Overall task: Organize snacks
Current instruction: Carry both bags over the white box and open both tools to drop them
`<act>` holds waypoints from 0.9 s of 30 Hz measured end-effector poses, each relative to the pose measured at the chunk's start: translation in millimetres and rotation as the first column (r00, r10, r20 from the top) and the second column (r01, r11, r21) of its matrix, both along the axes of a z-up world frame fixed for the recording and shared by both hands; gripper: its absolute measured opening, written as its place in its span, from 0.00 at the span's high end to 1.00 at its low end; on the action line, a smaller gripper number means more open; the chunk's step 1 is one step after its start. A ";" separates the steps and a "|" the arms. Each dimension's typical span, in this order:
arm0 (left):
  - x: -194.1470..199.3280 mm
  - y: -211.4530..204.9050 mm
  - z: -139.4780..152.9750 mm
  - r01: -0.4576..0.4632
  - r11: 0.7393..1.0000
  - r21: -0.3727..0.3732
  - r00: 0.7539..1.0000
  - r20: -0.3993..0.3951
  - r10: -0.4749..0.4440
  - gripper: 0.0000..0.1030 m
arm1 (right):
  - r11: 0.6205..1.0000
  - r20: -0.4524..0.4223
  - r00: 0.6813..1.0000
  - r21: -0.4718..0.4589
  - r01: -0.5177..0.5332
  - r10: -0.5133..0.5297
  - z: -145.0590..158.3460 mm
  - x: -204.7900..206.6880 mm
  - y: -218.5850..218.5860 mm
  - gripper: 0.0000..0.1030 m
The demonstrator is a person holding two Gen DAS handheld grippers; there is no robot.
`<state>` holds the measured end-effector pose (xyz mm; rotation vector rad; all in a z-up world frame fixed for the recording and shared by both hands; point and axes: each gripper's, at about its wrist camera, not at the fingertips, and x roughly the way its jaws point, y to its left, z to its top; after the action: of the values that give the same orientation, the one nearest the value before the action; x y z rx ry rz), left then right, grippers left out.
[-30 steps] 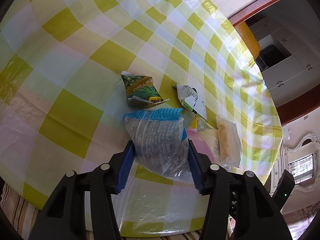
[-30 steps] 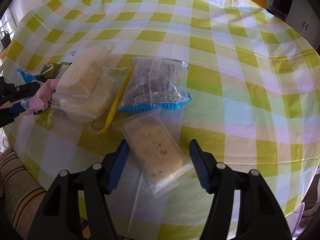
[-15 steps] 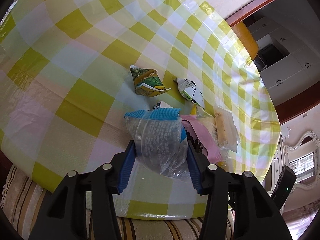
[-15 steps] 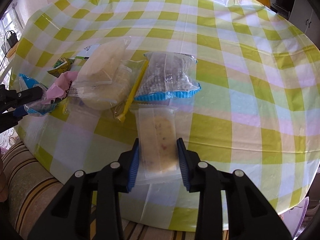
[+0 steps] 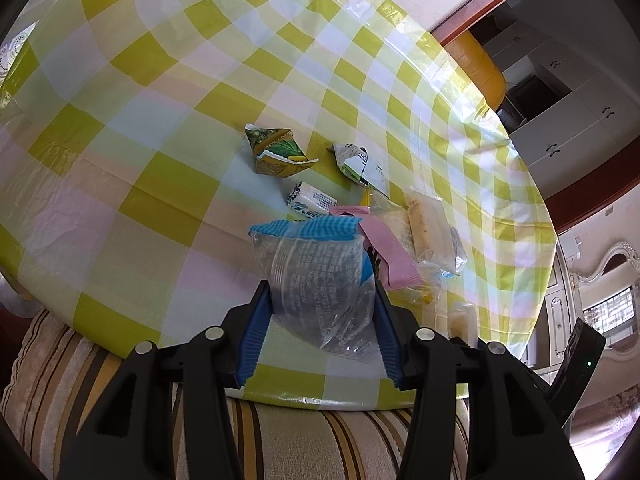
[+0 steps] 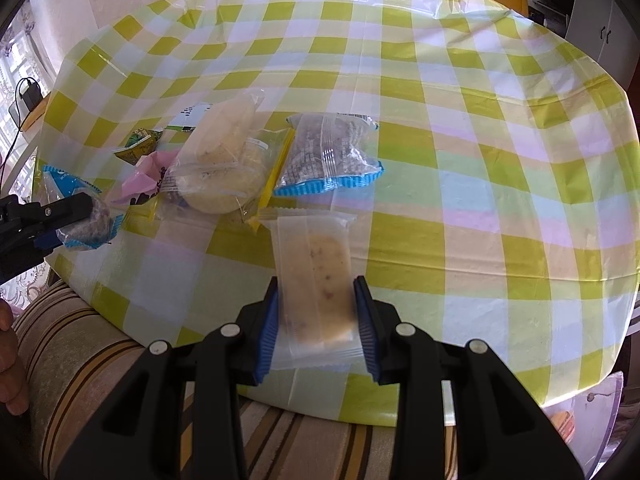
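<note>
Left gripper (image 5: 318,322): I have it pinching a clear blue-edged snack bag (image 5: 316,272), raised over the checked table's (image 5: 160,120) near edge. Right gripper (image 6: 316,326): I have it clamped on a frosted cake packet (image 6: 314,276), likewise raised above the near edge.

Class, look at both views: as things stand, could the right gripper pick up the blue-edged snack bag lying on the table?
Probably not yet. The right gripper is shut on a frosted snack bar packet, so its jaws are full. Nothing lies over the blue-edged bag; the way is free once the packet is set down.
</note>
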<state>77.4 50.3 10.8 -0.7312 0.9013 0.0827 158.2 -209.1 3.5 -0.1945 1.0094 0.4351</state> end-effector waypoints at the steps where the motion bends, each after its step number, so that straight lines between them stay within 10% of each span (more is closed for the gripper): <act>1: -0.9 -2.3 1.3 0.005 1.000 0.003 1.000 0.001 -0.005 0.54 | 1.000 0.001 1.000 0.003 0.004 -0.004 1.6 -1.3 -2.1 0.65; 27: 10.0 -120.0 19.9 0.284 0.957 0.055 0.958 0.015 -0.285 0.54 | 0.983 0.025 0.985 0.061 0.171 -0.173 21.0 -35.9 -102.4 0.65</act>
<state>87.4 -69.7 30.7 -0.5459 0.9708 -0.1564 122.3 -311.6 24.6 -0.0604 0.9736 0.3030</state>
